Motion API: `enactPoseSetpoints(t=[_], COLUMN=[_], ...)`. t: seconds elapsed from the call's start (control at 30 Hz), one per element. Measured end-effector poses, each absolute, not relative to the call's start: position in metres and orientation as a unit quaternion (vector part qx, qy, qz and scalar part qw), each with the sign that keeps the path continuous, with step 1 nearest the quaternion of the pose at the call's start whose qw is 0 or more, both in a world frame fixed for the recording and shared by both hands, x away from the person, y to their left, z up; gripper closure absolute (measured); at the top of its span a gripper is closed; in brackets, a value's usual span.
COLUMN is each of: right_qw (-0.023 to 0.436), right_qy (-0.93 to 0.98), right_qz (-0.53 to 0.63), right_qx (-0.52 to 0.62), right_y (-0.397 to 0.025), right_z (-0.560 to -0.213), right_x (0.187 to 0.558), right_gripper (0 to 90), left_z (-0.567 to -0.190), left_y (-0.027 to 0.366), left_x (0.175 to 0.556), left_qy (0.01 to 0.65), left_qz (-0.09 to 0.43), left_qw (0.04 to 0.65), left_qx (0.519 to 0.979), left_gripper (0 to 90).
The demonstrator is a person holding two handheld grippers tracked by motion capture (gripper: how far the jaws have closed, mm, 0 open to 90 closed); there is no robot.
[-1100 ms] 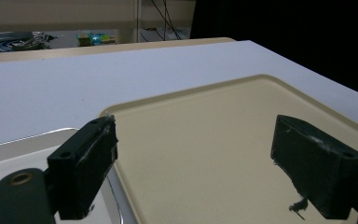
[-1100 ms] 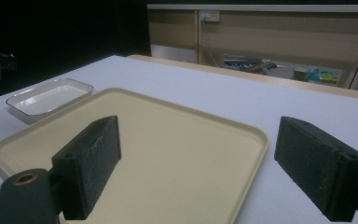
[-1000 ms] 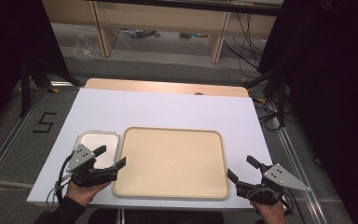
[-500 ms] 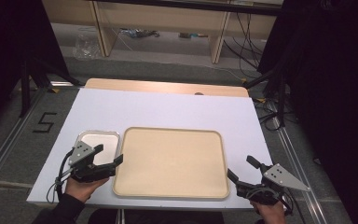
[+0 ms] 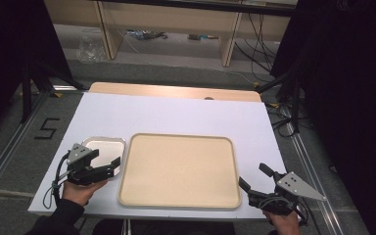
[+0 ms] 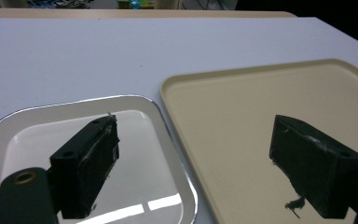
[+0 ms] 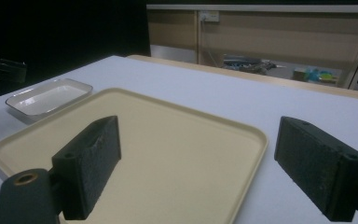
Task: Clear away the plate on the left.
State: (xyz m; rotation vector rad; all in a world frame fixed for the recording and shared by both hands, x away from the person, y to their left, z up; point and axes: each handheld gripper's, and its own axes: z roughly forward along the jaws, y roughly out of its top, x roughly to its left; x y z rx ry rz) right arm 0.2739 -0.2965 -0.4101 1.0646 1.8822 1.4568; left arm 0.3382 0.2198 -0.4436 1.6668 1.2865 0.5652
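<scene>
Table (image 5: 176, 115) white-topped, filling the middle of the high view. Beige tray (image 5: 178, 169) lies flat at lower centre, bare. Small metal dish (image 5: 100, 145) sits just beside the tray's left rim; whether the two touch is hard to tell from above.

Left gripper (image 5: 106, 165) at lower left of the high view, jaws spread wide, holding nothing. It covers the near part of the dish. In the left gripper view one jaw hangs over the dish (image 6: 135, 154), the other over the tray (image 6: 242, 140); height above them cannot be judged. Dish's near edge is cut off by the frame bottom.

Right gripper (image 5: 253, 182) at lower right of the high view, just off the tray's corner, jaws also wide and empty. Its hand (image 5: 284, 223) is cut off by the bottom edge. Right gripper view shows the tray (image 7: 168, 154) between the jaws, the dish (image 7: 49, 97) at mid left, the left gripper (image 7: 2, 69) dim against darkness at the far left edge.
</scene>
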Motion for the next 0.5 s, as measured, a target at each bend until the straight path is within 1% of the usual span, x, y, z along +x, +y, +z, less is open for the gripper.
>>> enactPoseSetpoints(t=[0.17,0.2,0.23,0.27,0.3,0.33,0.4,0.43,0.47,0.5], right_qw=[0.266,0.249,0.249,0.26,0.25,0.266,0.259,0.264,0.249,0.261], right_qy=[0.696,0.696,0.696,0.699,0.696,0.696,0.693,0.692,0.697,0.699], right_qz=[0.539,0.542,0.542,0.537,0.542,0.54,0.543,0.546,0.542,0.537], right_qx=[0.392,0.399,0.399,0.395,0.399,0.391,0.397,0.391,0.399,0.394], right_y=[-0.296,-0.295,-0.295,-0.296,-0.295,-0.296,-0.296,-0.296,-0.295,-0.296], right_z=[-0.41,-0.41,-0.41,-0.41,-0.411,-0.41,-0.41,-0.411,-0.41,-0.41], right_x=[0.274,0.274,0.274,0.274,0.274,0.274,0.273,0.275,0.273,0.274], right_gripper=[15.2,15.2,15.2,15.2,15.2,15.1,15.2,15.2,15.2,15.2], left_z=[-0.444,-0.446,-0.446,-0.446,-0.447,-0.447,-0.447,-0.448,-0.45,-0.45], left_y=[0.229,0.234,0.234,0.236,0.243,0.247,0.255,0.259,0.264,0.264], left_x=[0.343,0.346,0.346,0.347,0.35,0.351,0.354,0.356,0.358,0.358], left_qy=[0.541,0.549,0.549,0.556,0.565,0.57,0.58,0.584,0.589,0.589], left_qz=[0.234,0.229,0.229,0.23,0.232,0.233,0.236,0.237,0.234,0.234], left_qw=[0.441,0.436,0.436,0.432,0.426,0.424,0.419,0.416,0.411,0.411], left_qx=[0.677,0.675,0.675,0.672,0.668,0.664,0.658,0.655,0.655,0.655], left_gripper=[15.2,15.2,15.2,15.2,15.2,15.2,15.2,15.2,15.2,15.2])
